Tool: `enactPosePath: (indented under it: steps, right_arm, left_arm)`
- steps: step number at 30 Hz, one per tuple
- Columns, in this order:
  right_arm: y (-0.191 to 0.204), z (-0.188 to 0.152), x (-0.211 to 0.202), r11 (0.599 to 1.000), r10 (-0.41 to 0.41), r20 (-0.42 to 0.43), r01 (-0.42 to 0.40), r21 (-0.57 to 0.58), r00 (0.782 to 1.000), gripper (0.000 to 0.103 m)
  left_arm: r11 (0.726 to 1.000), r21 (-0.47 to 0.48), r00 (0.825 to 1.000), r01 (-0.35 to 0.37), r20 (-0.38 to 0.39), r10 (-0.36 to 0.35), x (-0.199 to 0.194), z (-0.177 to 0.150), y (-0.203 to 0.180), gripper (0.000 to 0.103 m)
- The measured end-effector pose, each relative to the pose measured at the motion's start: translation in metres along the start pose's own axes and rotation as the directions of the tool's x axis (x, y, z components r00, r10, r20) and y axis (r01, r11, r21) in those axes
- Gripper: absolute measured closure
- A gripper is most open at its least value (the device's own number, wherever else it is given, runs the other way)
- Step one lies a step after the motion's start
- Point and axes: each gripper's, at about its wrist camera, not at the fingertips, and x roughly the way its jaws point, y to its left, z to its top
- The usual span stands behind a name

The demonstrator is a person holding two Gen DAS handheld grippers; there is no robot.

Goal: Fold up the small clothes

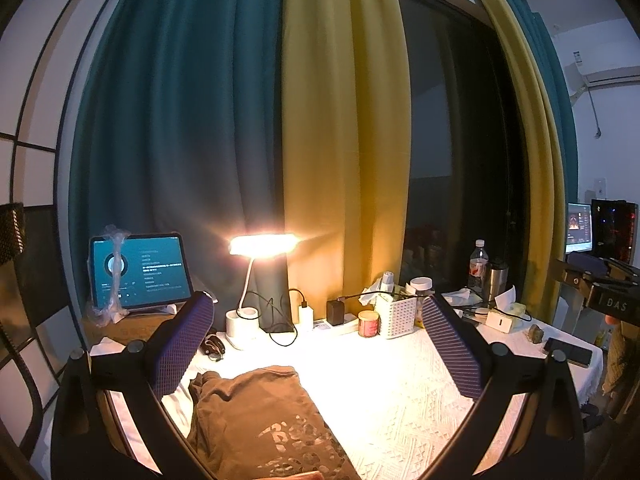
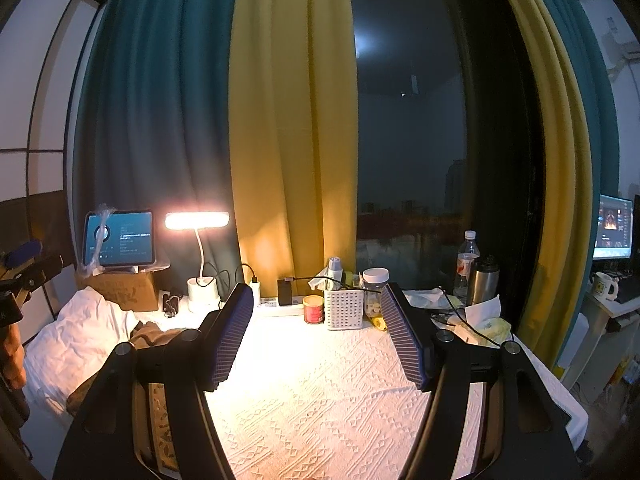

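Brown garment (image 1: 256, 420) nearest the lens, loosely folded, faded pale print on front, lying on white textured tablecloth (image 1: 400, 392). It sits low between the left gripper's (image 1: 316, 344) wide-open jaws, nothing gripped; contact with left pad unclear. Right gripper (image 2: 316, 336) also wide open, empty, over bare cloth; garment off to its left, beside a rumpled white cloth (image 2: 76, 336). Lit desk lamp (image 1: 262, 245) behind.

Legible only in the left wrist view: the pale letters "DAS" on the dark body of the right gripper (image 1: 614, 304) at the frame's right edge. Lines of text on the tablet screen (image 1: 138, 270), too small to read. Faded print on the brown garment (image 1: 260, 420), illegible.
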Motion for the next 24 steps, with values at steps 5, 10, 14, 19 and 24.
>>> enactPosePath:
  steps: [5, 10, 14, 19, 24]
  right_arm:
    - [0.0007, -0.0011, -0.0008, 1.0, -0.001, 0.0, 0.001, 0.001, 1.0, 0.034]
    - [0.0, -0.0009, -0.0003, 1.0, -0.001, -0.001, 0.001, 0.0, 1.0, 0.034]
    - [0.0, -0.0013, 0.0002, 1.0, -0.001, -0.001, 0.001, 0.0, 1.0, 0.034]
    - [0.0003, -0.0015, 0.0, 1.0, -0.001, -0.002, 0.001, 0.0, 1.0, 0.034]
    - [0.0015, -0.0036, -0.001, 1.0, -0.003, -0.005, 0.003, 0.001, 1.0, 0.034]
  left_arm:
    - [1.0, 0.009, 1.0, -0.004, 0.008, 0.004, -0.0018, -0.0002, -0.0025, 0.0]
    - [1.0, 0.019, 1.0, -0.022, 0.005, 0.022, -0.0007, 0.0004, -0.0032, 0.0]
    - [1.0, 0.013, 1.0, -0.028, 0.0, 0.028, -0.0005, -0.0003, -0.0014, 0.0]
    - [1.0, 0.01, 1.0, -0.023, -0.009, 0.023, 0.0003, -0.0008, -0.001, 0.0]
    - [1.0, 0.006, 1.0, -0.013, -0.015, 0.013, 0.0009, -0.0016, -0.0012, 0.0]
